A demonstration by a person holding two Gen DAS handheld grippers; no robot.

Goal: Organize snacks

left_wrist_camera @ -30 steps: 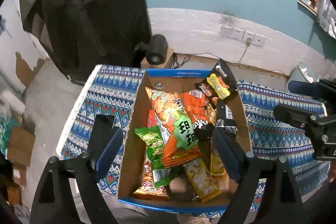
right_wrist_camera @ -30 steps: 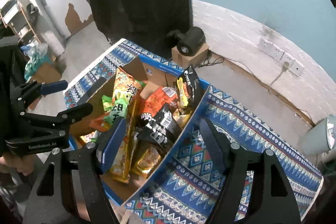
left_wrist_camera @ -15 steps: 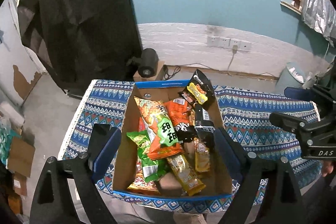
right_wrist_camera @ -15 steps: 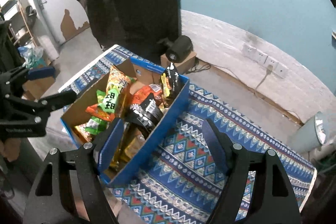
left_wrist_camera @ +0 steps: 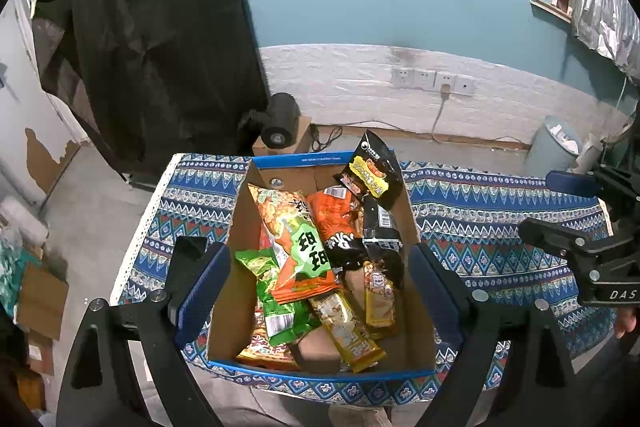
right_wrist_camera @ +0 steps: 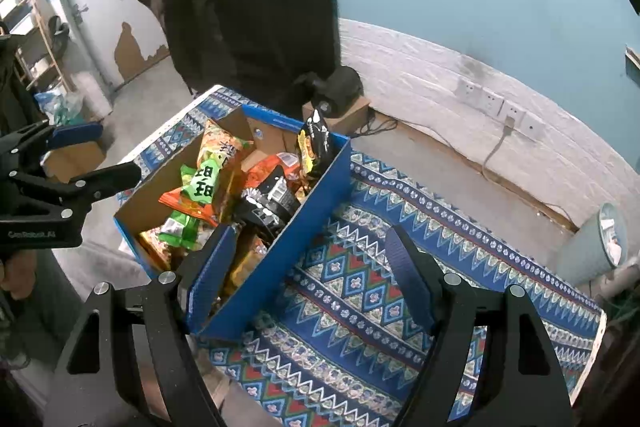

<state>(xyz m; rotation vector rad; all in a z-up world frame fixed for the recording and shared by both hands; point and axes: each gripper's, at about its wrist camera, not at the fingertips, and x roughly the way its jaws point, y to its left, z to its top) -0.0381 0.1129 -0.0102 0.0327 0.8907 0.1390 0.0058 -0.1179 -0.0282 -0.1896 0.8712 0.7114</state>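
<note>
Here, the cardboard box [left_wrist_camera: 236, 291] w/ blue rim is seen on the surface [left_wrist_camera: 480, 227], on a patterned blue cloth near its left end. Snack packets are piled inside: an orange-green bag [left_wrist_camera: 300, 239], a green bag [left_wrist_camera: 272, 291], a yellow packet [left_wrist_camera: 344, 327]; a black packet [left_wrist_camera: 372, 171] is propped vs. the far right wall. Left gripper [left_wrist_camera: 320, 287] is held above the box, fingers spread wide, nothing pinched. Right gripper [right_wrist_camera: 310, 267] fingers likewise spread & empty, astride the box's blue side wall.

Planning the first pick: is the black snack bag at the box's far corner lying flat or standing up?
Standing up. The black bag leans on the box wall, its top poking above the rim, while other packets lie piled below.
</note>
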